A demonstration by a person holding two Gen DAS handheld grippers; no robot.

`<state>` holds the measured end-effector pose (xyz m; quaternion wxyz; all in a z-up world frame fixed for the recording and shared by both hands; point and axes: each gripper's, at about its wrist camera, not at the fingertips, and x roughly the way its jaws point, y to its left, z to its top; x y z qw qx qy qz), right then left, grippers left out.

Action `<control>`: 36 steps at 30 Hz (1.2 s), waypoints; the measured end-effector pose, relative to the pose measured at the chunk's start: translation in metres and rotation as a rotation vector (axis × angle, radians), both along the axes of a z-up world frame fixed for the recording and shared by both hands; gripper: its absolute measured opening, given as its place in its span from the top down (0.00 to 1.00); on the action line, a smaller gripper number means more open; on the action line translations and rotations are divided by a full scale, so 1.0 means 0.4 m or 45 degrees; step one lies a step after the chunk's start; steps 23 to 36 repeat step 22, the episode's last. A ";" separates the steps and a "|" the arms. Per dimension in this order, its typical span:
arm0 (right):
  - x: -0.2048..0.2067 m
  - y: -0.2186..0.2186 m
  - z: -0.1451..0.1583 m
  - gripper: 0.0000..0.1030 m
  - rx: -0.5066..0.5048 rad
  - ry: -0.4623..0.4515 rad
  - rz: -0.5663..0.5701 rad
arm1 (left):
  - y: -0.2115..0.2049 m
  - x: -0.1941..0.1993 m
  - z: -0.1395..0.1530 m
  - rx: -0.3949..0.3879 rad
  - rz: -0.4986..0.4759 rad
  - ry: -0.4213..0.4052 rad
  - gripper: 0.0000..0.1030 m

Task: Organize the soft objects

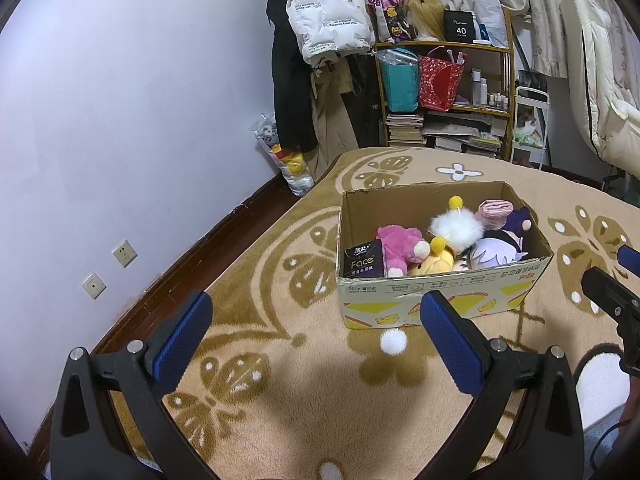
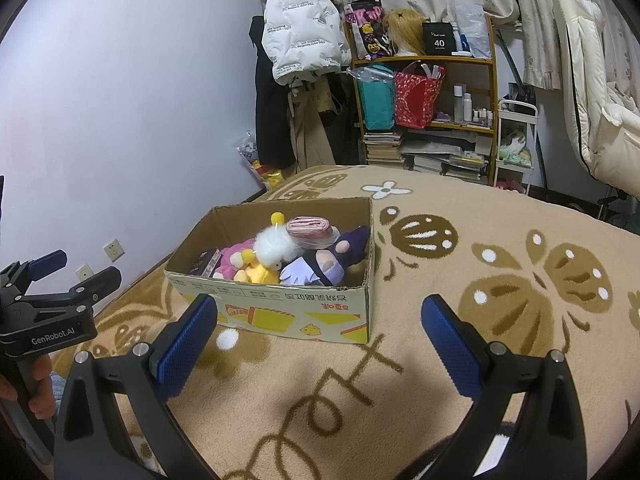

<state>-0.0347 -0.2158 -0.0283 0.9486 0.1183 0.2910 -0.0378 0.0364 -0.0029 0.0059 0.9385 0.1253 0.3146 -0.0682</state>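
A cardboard box (image 1: 440, 292) stands on the beige patterned blanket (image 1: 280, 380). It also shows in the right wrist view (image 2: 280, 312). Inside lie a pink plush (image 1: 400, 246), a yellow plush (image 1: 434, 258), a white fluffy toy (image 1: 456, 226), a purple-haired doll (image 1: 496, 252), a pink roll (image 1: 496, 210) and a black tissue pack (image 1: 364, 260). My left gripper (image 1: 316, 320) is open and empty, in front of the box and left of it. My right gripper (image 2: 320, 320) is open and empty, just in front of the box. Each gripper shows in the other's view, the right (image 1: 616, 292) and the left (image 2: 60, 280).
A shelf (image 1: 444, 92) with bags, books and bottles stands beyond the bed. Coats (image 1: 320, 20) hang on the left of it. A white chair (image 1: 600, 92) is at the far right. The wall (image 1: 120, 120) and floor edge lie left of the bed.
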 end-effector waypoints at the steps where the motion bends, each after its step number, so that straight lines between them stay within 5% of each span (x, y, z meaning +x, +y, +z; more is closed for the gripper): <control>1: 0.000 -0.001 0.000 0.00 -0.001 -0.001 0.000 | 0.000 0.001 0.001 0.000 -0.001 0.000 0.00; 36: -0.007 -0.010 -0.003 0.00 -0.005 0.000 -0.014 | -0.002 -0.004 -0.007 -0.007 0.000 0.000 0.00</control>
